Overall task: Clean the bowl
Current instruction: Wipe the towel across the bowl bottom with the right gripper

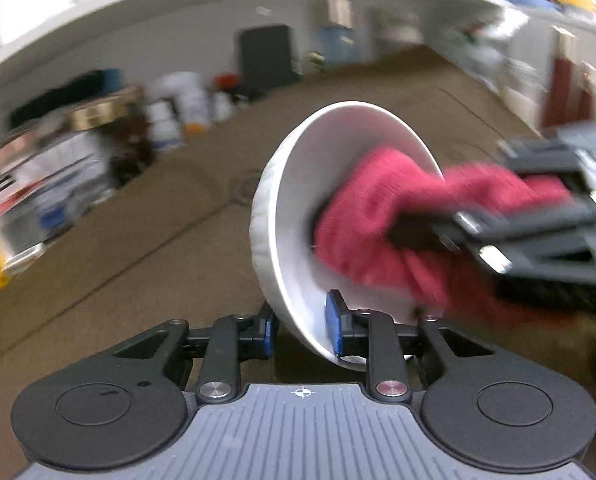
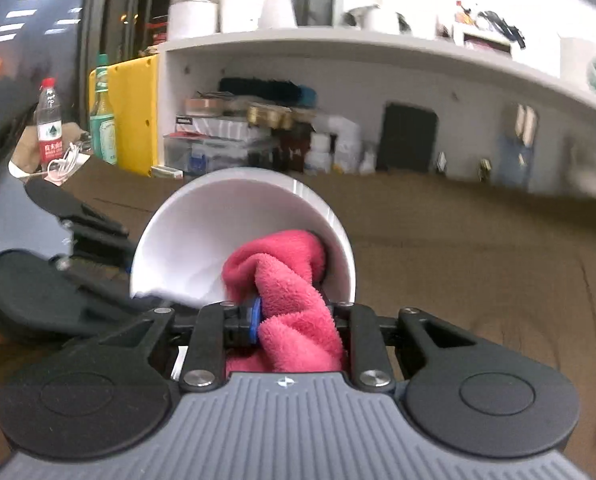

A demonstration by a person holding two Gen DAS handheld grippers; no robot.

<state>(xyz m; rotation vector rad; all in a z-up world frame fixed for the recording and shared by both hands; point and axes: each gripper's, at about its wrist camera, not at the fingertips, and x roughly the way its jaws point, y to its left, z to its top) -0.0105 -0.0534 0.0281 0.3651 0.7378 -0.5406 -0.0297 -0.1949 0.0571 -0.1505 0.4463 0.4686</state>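
A white bowl [image 1: 298, 208] is held tilted on its side above the brown table, its opening turned to the right. My left gripper [image 1: 303, 330] is shut on the bowl's lower rim, one blue pad inside and one outside. My right gripper [image 2: 294, 316] is shut on a pink cloth [image 2: 294, 280], and the bunched end of that cloth is pressed inside the bowl [image 2: 202, 236]. In the left wrist view the pink cloth [image 1: 373, 216] fills the lower right of the bowl, and the right gripper [image 1: 437, 232] comes in blurred from the right.
A brown table [image 2: 457, 260] lies below both grippers. Behind it a white shelf unit [image 2: 337, 44] holds boxes, jars and containers. At the far left stand a plastic water bottle [image 2: 50, 128], a green glass bottle [image 2: 102, 116] and a yellow panel [image 2: 134, 108].
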